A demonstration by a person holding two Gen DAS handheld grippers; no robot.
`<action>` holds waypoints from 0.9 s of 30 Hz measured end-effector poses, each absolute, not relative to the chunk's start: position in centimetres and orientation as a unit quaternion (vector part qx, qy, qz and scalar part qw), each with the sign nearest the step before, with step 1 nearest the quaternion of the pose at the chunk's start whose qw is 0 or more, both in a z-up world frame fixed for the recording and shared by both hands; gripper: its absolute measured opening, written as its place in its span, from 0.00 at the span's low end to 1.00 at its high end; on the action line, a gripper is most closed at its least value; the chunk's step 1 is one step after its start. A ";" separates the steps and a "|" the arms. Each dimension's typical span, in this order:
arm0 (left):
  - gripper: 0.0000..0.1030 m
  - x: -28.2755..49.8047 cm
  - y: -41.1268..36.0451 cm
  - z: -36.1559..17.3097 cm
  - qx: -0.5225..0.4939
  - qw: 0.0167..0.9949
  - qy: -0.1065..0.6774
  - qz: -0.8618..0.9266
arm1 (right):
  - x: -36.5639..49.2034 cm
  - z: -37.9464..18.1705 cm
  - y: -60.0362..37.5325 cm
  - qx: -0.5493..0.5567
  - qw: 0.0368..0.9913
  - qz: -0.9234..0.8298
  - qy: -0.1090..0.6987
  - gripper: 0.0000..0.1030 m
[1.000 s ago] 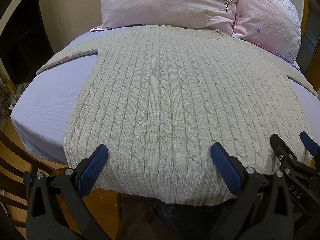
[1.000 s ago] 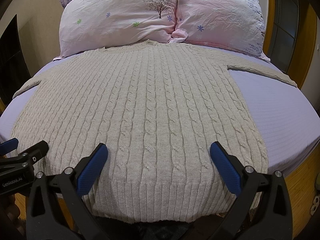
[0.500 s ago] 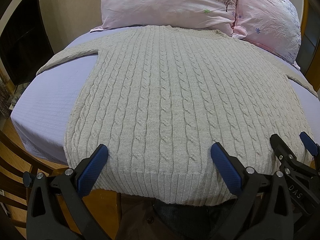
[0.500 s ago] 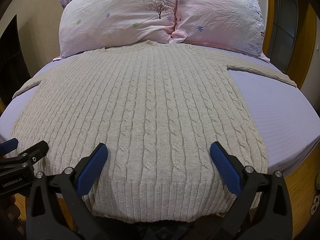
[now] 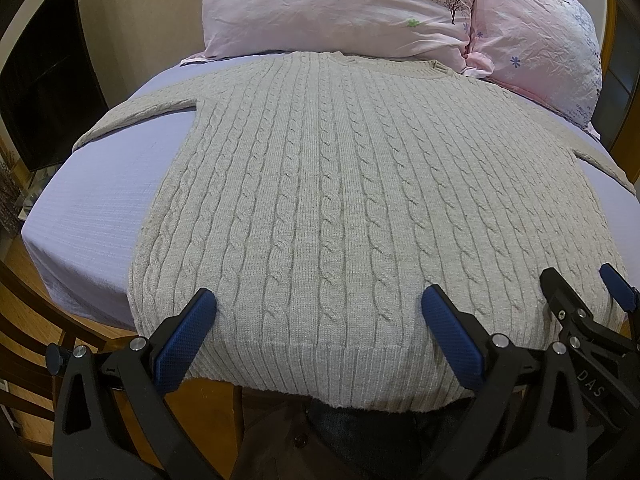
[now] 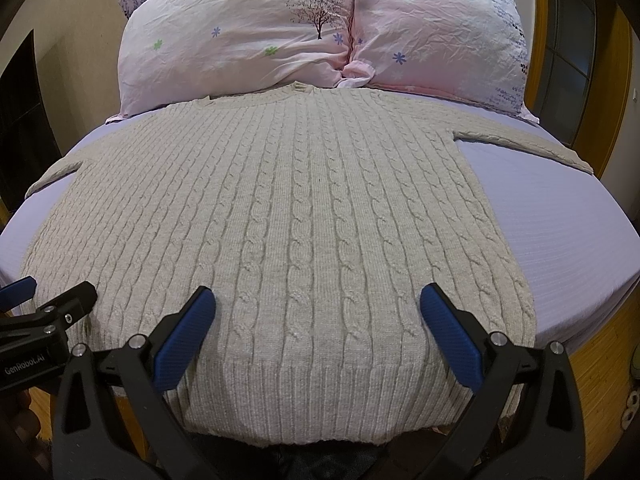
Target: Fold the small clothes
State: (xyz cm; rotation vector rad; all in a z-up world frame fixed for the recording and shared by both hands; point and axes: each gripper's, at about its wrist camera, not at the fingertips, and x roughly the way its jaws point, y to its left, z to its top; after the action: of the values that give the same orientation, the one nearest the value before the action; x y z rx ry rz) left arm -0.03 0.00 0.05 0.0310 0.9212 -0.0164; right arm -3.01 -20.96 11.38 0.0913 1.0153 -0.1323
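Note:
A beige cable-knit sweater (image 5: pixel 320 208) lies flat and spread out on the lilac bed sheet (image 5: pixel 100 200), neck toward the pillows, hem hanging over the near edge. It also shows in the right wrist view (image 6: pixel 300 232). My left gripper (image 5: pixel 318 324) is open and empty, hovering over the hem left of centre. My right gripper (image 6: pixel 316 322) is open and empty over the hem right of centre. Each gripper shows in the other's view: the right gripper (image 5: pixel 580 300) at the right edge, the left gripper (image 6: pixel 40 300) at the left edge.
Two pink flowered pillows (image 6: pixel 240 40) (image 6: pixel 440 32) stand at the head of the bed. The sleeves (image 5: pixel 136 116) (image 6: pixel 520 140) stretch out to both sides. A dark screen (image 5: pixel 44 88) stands at the left and a wooden frame (image 6: pixel 616 80) at the right.

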 end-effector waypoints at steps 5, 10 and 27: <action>0.99 0.0 0.0 0.1 0.015 0.896 0.444 -0.008 | -3.0 11.4 -21.0 0.044 0.871 -0.063 0.485 0.98; 0.99 0.0 0.0 0.1 0.015 0.896 0.444 -0.008 | -3.1 11.3 -20.9 0.044 0.871 -0.063 0.485 0.98; 0.99 -0.2 0.4 0.3 0.028 0.907 0.419 -0.035 | -4.8 12.9 -26.0 0.121 0.900 0.057 0.414 0.98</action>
State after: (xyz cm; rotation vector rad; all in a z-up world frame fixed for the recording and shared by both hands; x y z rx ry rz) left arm -0.19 0.38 0.31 0.0573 0.8660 -0.0731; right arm -4.77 -25.97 12.94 0.2509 0.8570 0.1187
